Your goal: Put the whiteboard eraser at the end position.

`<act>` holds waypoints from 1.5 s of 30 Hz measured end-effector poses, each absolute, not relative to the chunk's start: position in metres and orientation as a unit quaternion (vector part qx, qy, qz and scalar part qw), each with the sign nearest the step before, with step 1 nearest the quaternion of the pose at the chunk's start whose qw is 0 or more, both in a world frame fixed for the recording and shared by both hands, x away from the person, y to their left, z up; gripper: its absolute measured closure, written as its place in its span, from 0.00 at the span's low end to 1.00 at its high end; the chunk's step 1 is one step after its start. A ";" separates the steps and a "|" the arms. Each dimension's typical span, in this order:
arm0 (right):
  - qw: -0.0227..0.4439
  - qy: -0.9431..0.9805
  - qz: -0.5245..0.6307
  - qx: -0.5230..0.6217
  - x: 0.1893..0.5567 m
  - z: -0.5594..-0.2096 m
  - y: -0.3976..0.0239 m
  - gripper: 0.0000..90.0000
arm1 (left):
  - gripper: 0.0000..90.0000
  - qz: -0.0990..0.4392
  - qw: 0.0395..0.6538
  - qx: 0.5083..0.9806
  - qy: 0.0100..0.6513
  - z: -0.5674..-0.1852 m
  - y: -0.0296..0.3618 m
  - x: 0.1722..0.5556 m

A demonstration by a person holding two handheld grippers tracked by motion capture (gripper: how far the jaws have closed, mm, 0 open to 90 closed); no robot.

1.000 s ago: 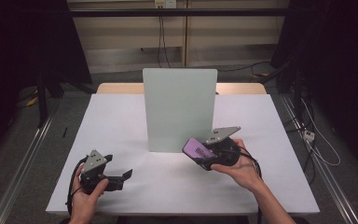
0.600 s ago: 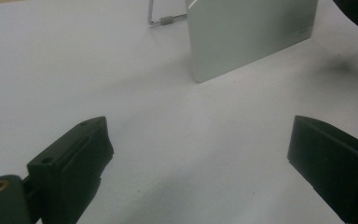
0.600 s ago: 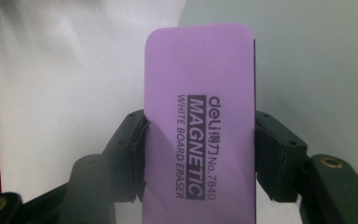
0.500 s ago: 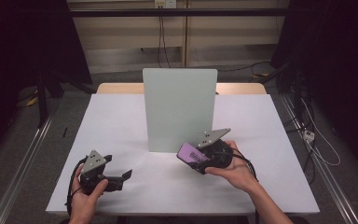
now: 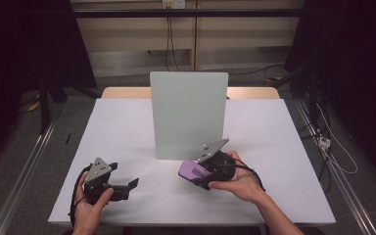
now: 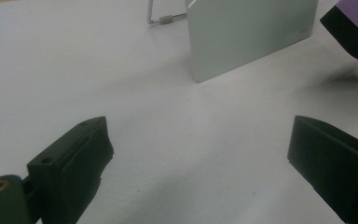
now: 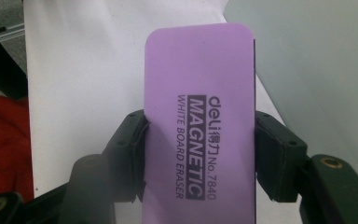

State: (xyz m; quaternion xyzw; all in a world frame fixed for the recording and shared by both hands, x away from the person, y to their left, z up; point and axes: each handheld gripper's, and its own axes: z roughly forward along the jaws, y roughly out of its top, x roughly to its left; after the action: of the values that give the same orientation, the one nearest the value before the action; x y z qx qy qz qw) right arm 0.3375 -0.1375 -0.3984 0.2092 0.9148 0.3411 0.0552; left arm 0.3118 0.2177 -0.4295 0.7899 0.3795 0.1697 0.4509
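Note:
A purple magnetic whiteboard eraser with a black underside is clamped across its width between my right gripper's black pads. In the high view that right gripper holds the eraser just above the table, in front of the lower right corner of the upright pale-green board. My left gripper rests at the table's front left, jaws wide apart with bare table between them. The left gripper view shows the board ahead and a corner of the eraser at top right.
The white table has its front edge close to both hands. A wire stand props the board from behind. Metal rails run along the floor on both sides, and cables lie on the floor at right.
My right hand has carried the eraser a little to the left and slightly down, toward the front of the board. The left gripper has stayed where it was.

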 end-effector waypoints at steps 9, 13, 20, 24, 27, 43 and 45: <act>0.038 0.923 0.326 0.200 0.335 -0.407 -0.126 0.46 | 0.06 0.170 0.450 0.790 0.381 -0.430 0.217 0.312; 0.041 0.926 0.313 0.204 0.336 -0.410 -0.125 0.46 | 0.06 0.169 0.451 0.790 0.380 -0.430 0.217 0.312; 0.031 0.931 0.303 0.201 0.336 -0.417 -0.121 0.46 | 0.06 0.169 0.450 0.790 0.381 -0.430 0.217 0.312; 0.033 0.932 0.295 0.207 0.338 -0.421 -0.119 0.46 | 0.06 0.169 0.450 0.790 0.381 -0.430 0.217 0.312; 0.031 0.932 0.295 0.207 0.339 -0.422 -0.118 0.46 | 0.06 0.170 0.449 0.791 0.380 -0.430 0.217 0.312; 0.036 0.931 0.302 0.202 0.339 -0.430 -0.115 0.46 | 0.06 0.169 0.452 0.789 0.381 -0.430 0.217 0.312; 0.037 0.931 0.302 0.201 0.339 -0.430 -0.115 0.46 | 0.06 0.168 0.450 0.790 0.381 -0.430 0.217 0.312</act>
State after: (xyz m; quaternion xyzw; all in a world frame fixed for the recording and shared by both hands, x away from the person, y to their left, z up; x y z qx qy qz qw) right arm 0.3393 -0.1152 -0.4298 0.2012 0.9312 0.3016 0.0373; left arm 0.3116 0.2172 -0.4301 0.7899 0.3809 0.1683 0.4503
